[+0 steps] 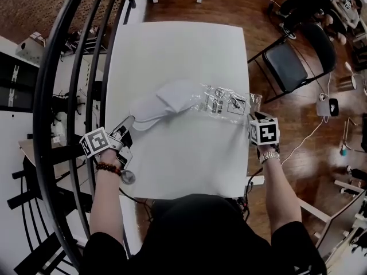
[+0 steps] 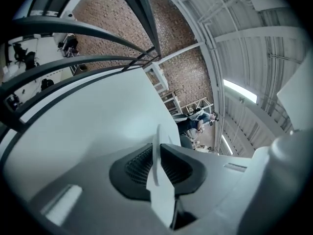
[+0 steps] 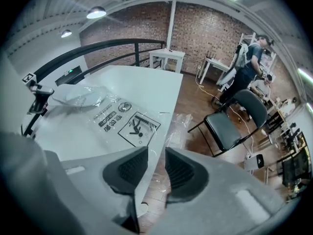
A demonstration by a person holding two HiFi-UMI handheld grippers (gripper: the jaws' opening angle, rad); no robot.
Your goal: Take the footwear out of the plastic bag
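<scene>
This is an industrial loft used as a lab or workshop: a bare brick wall (image 3: 146,28) stands under a corrugated metal ceiling (image 2: 259,48) with strip lights (image 2: 239,90), above a wooden floor (image 1: 229,4). A plain white table (image 1: 172,50) stands beside a black metal railing (image 1: 63,96) at its 9 o'clock, with a black folding chair (image 1: 292,62) at 2 o'clock. A small white device (image 1: 327,106) on a cable lies on the floor at 3 o'clock, and a person (image 3: 249,58) stands at further workbenches (image 3: 215,65) toward 1 o'clock.
</scene>
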